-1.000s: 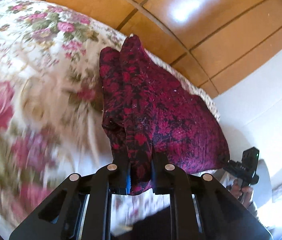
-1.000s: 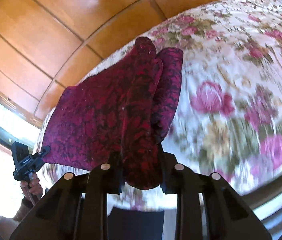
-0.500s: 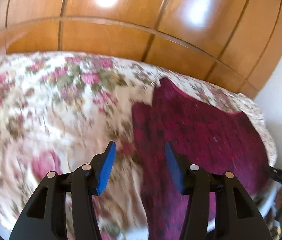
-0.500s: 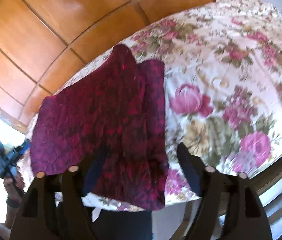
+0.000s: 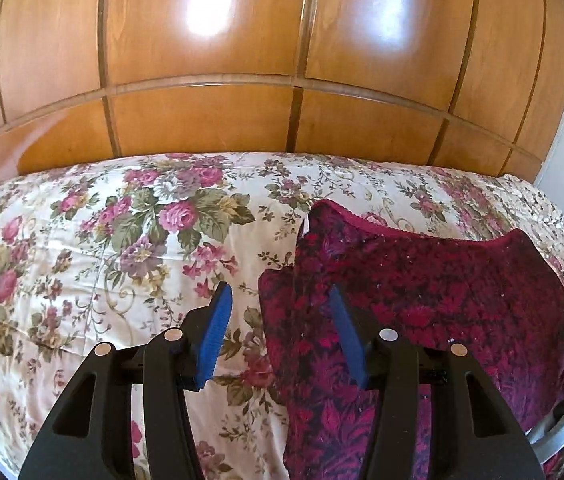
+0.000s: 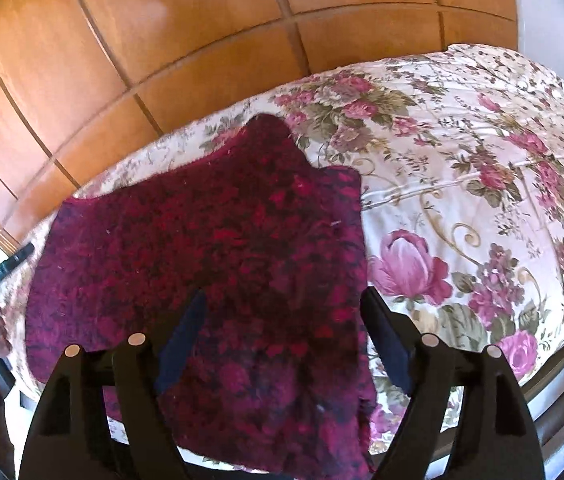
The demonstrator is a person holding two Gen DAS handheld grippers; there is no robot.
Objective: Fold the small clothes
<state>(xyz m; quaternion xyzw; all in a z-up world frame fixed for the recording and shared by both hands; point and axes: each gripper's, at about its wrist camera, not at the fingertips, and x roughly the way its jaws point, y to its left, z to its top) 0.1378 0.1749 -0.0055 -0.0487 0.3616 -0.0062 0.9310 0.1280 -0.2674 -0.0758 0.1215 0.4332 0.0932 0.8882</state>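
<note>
I see the dark red patterned knit garment (image 6: pixel 217 264) lying at the floral bedspread's (image 5: pixel 81 248) four o'clock, one side folded in. My left gripper (image 5: pixel 279 334) and right gripper (image 6: pixel 282 340) gape empty; further folds remain.

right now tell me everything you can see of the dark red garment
The dark red garment is a fuzzy, knit-looking piece patterned in crimson and black, with a plain red trimmed edge at its far side. It lies spread flat on the floral bedspread, one side flap folded over, its near end hanging off the bed edge. Nothing grips it.
</note>
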